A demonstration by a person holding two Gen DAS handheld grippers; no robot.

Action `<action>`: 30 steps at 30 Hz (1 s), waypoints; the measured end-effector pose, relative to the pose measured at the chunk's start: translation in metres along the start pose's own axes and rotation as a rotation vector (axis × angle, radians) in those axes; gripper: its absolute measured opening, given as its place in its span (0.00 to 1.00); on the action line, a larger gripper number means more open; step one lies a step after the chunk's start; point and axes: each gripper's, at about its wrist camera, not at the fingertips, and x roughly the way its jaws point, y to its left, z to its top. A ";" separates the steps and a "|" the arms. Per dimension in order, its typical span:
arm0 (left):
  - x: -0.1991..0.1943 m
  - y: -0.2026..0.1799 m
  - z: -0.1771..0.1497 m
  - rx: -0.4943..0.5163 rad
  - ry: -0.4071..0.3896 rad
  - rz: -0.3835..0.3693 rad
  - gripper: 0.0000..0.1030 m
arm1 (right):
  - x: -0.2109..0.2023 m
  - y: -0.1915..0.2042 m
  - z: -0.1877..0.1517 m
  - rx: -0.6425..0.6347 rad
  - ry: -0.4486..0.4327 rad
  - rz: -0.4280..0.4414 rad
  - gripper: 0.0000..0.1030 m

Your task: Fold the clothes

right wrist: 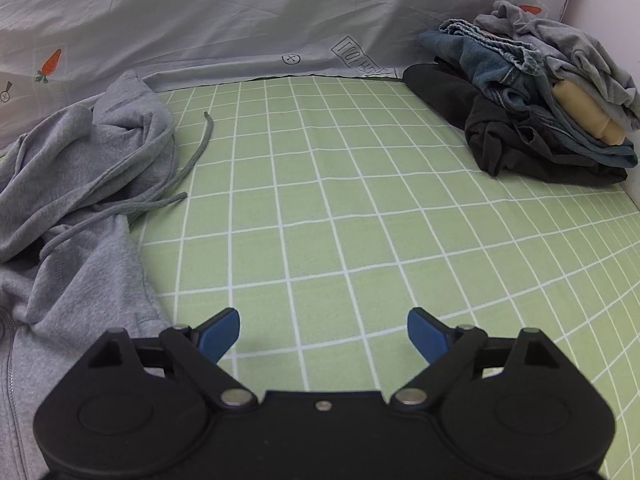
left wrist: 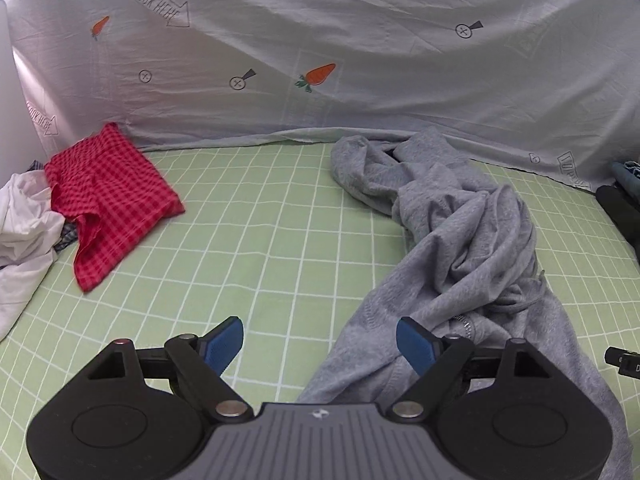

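In the left wrist view, a crumpled white garment [left wrist: 20,216] lies at the far left edge of the frame, touching a folded red checked cloth [left wrist: 112,200] just to its right; a bit of blue checked fabric [left wrist: 66,236] peeks out between the two. Both rest on a green sheet with a white grid [left wrist: 260,240] that fills the middle of the frame. Across the top hangs a pale grey sheet printed with carrots [left wrist: 320,40]. Right of centre, a grey zip hoodie [left wrist: 460,232] lies bunched and twisted, running from the middle of the frame down to the lower right corner. At the bottom, the left tongs [left wrist: 320,344] stand spread wide with nothing between the blue pads [left wrist: 224,344]; the right-hand pad overlaps the hoodie's edge in the picture, though whether it touches the cloth I cannot tell. A dark object [left wrist: 624,360] pokes in at the right edge, too little of it showing to name

In the right wrist view, the same grey hoodie [right wrist: 80,184] takes up the left side of the frame, its drawstrings [right wrist: 188,160] trailing onto the green grid, its zip at the lower left. The centre of the frame is bare green sheet [right wrist: 360,200]. At the bottom, the right tongs [right wrist: 324,332] are spread wide over that sheet, holding nothing, well apart from the hoodie. In the upper right sits a pile of clothes [right wrist: 540,100]: black at the bottom, blue denim and grey on top, something beige tucked between
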 end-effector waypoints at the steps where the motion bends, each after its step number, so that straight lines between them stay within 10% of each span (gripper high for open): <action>1: 0.005 -0.008 0.006 0.036 -0.014 -0.018 0.82 | 0.007 -0.004 0.004 0.019 -0.002 -0.004 0.94; 8: 0.028 -0.056 0.032 0.145 -0.014 -0.213 0.79 | 0.035 -0.014 0.021 0.059 0.024 -0.035 0.98; 13: 0.038 -0.090 0.021 0.294 0.013 -0.187 0.61 | 0.029 -0.015 0.009 0.059 0.003 -0.021 1.00; 18: 0.056 -0.092 0.016 0.301 0.044 -0.205 0.10 | 0.029 -0.015 0.006 0.061 -0.017 -0.021 1.00; 20: 0.060 -0.088 0.015 0.294 0.042 -0.200 0.08 | 0.029 -0.015 0.005 0.058 -0.029 -0.021 1.00; 30: 0.025 -0.006 0.049 -0.025 -0.172 0.083 0.06 | 0.027 -0.015 0.001 0.047 -0.054 -0.013 1.00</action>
